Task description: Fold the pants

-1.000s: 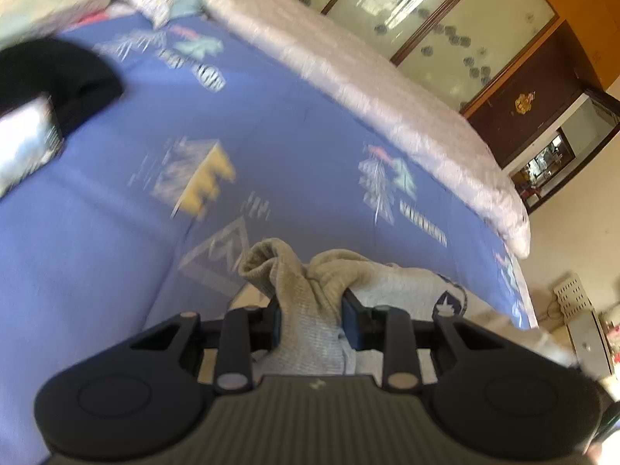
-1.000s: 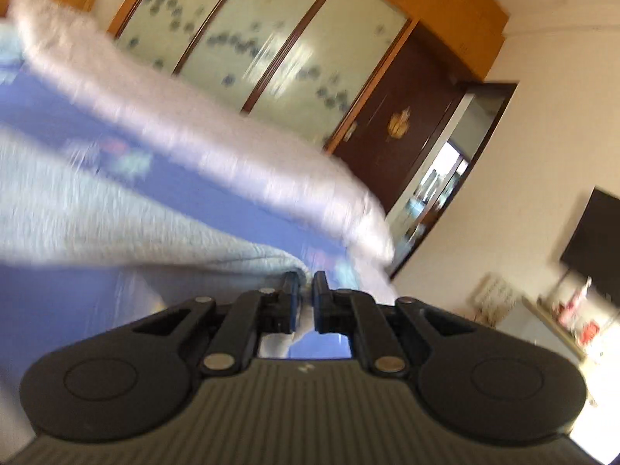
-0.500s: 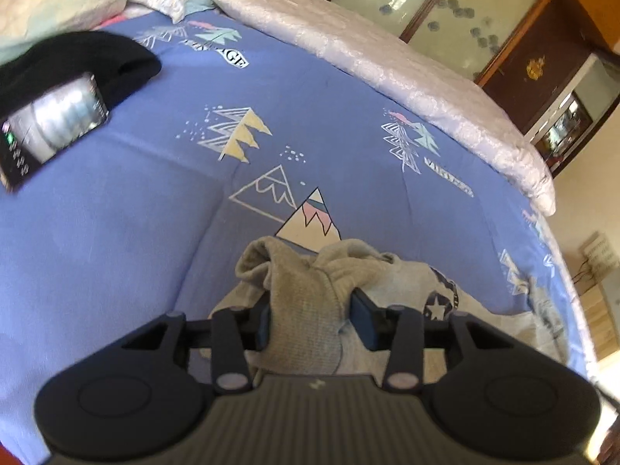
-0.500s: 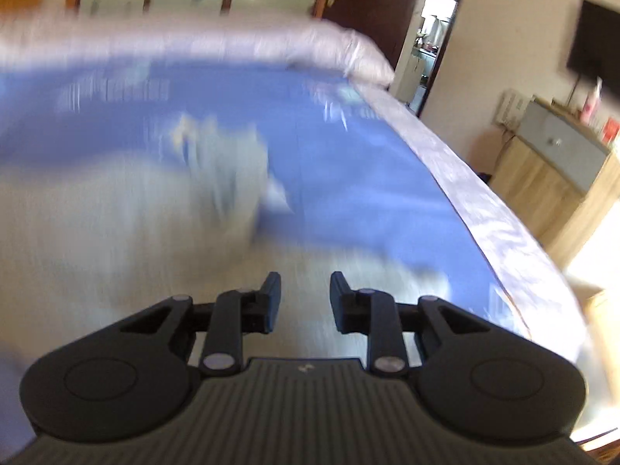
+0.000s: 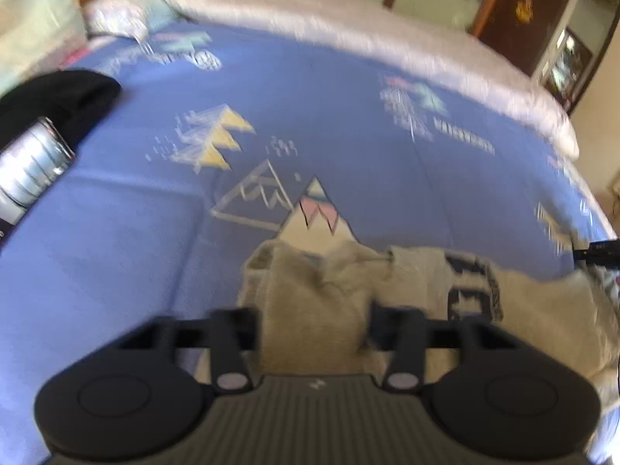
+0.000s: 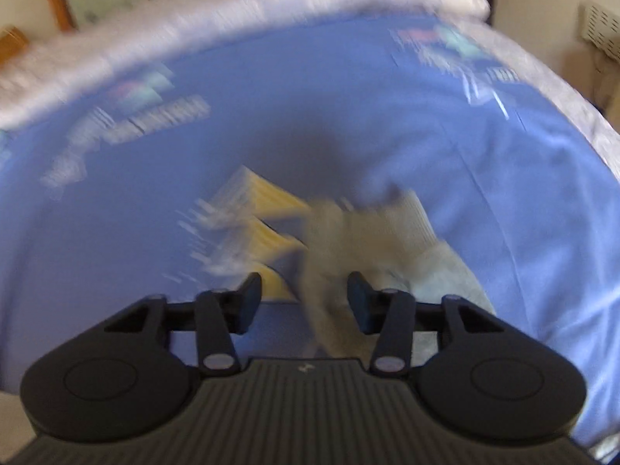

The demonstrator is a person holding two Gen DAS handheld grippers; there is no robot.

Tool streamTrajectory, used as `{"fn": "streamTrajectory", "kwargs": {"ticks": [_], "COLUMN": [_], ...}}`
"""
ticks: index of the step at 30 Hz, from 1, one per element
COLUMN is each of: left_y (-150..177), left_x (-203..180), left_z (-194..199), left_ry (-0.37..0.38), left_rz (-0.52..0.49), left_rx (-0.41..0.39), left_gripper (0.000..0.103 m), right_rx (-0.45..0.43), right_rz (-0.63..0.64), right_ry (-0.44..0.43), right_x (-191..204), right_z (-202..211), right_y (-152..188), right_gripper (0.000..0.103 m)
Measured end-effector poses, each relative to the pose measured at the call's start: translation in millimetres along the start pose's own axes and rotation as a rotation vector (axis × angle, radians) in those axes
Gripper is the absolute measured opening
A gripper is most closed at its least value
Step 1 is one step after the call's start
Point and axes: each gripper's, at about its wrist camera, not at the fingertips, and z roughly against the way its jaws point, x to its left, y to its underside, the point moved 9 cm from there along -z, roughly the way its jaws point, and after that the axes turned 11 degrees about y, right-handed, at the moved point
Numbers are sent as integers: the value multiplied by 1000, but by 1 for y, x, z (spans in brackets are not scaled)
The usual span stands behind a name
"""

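Grey sweatpants (image 5: 484, 302) with a dark print lie bunched on the blue bedsheet (image 5: 329, 124). In the left wrist view my left gripper (image 5: 314, 325) has its jaws spread around a ribbed cuff of the pants (image 5: 310, 310); the cloth fills the gap between them. In the right wrist view my right gripper (image 6: 304, 302) is open, with a blurred grey fold of the pants (image 6: 387, 240) lying between and ahead of its fingers. The tip of the right gripper shows at the left view's right edge (image 5: 596, 252).
A black garment (image 5: 62, 97) and a phone (image 5: 27, 166) lie at the left of the bed. A white quilt (image 5: 387, 35) runs along the far side, with pillows (image 5: 124, 15) at the head. A wardrobe (image 5: 515, 11) stands beyond.
My left gripper's jaws have spread wider around the cuff and the view has tilted down over the bed. My right gripper has opened and let go of the pants, then swung over the sheet.
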Motion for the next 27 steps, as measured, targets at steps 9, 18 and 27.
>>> {"fn": "streamTrajectory", "kwargs": {"ticks": [9, 18, 27], "left_y": [-79, -144, -140], "left_x": [3, 26, 66], "left_z": [33, -55, -147], "left_ry": [57, 24, -118], "left_rz": [79, 224, 376], "left_rx": [-223, -275, -162], "left_gripper": [26, 27, 45], "right_rx": [-304, -374, -202], "right_rz": [-429, -622, -655], "right_ry": [-1, 64, 39], "right_x": [-128, -190, -149], "right_z": [95, 94, -13], "right_y": [-80, -135, -135], "right_gripper": [5, 5, 25]}}
